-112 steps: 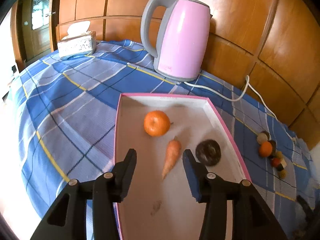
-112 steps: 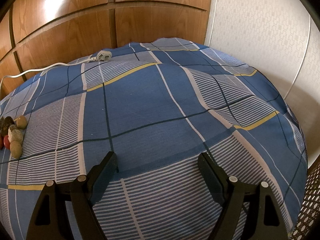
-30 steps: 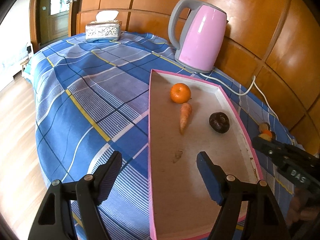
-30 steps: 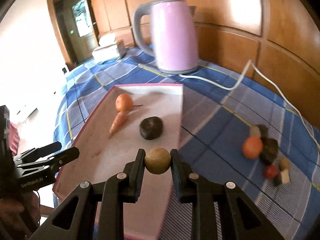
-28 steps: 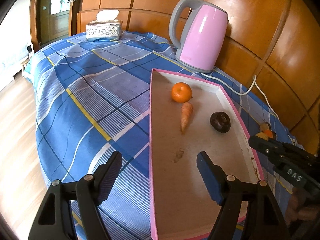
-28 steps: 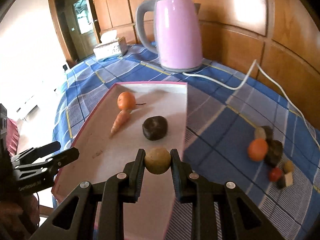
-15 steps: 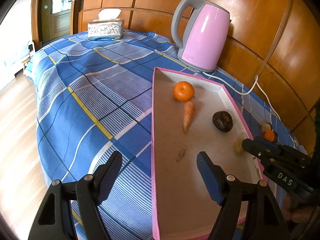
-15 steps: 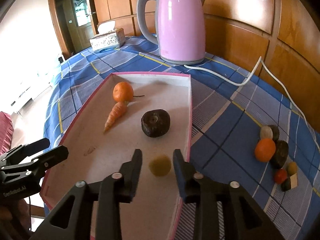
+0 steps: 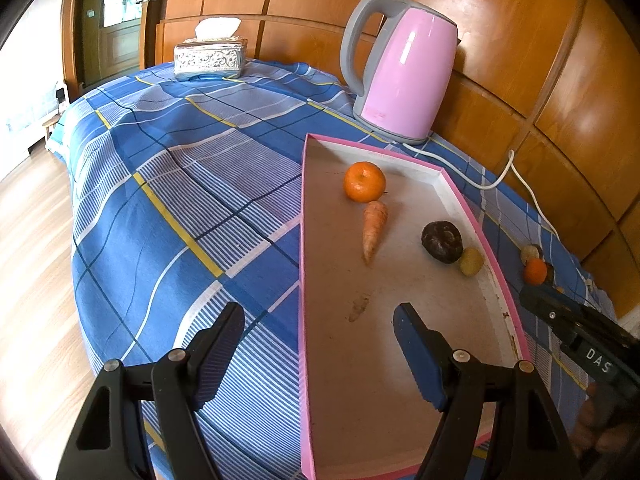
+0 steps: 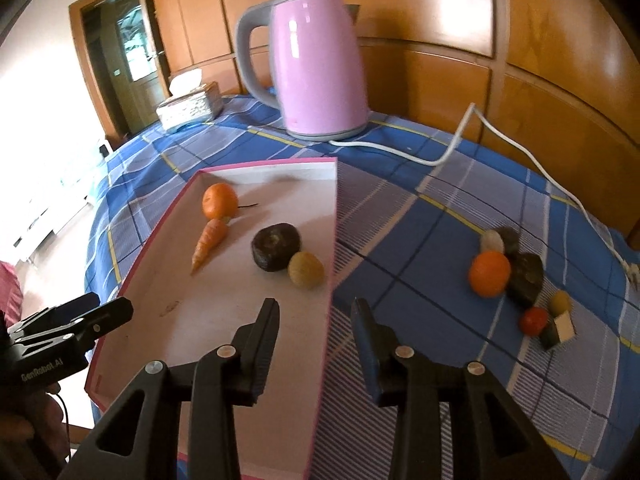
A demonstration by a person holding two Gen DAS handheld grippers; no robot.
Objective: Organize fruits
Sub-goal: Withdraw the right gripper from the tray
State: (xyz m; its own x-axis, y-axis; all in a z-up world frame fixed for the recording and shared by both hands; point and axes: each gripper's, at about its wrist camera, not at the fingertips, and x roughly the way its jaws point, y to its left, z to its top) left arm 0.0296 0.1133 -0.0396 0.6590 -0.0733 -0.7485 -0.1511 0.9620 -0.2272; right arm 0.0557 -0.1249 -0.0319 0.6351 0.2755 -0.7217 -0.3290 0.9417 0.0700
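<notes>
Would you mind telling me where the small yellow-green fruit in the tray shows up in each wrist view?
Left wrist view: the yellow-green fruit lies right of centre, by the tray's right wall, touching the dark fruit.
Right wrist view: it lies near centre, just above the right gripper's fingers.
Shared landmark: the pink kettle behind the tray.

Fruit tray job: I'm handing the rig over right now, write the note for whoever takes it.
Right gripper: open, empty, over the pink tray's near edge.
Left gripper: open, empty, at the tray's other side.
In the tray: orange, carrot, dark fruit, yellow-green fruit beside it.
Left: the pile on the cloth beside the tray, including a second orange.
</notes>
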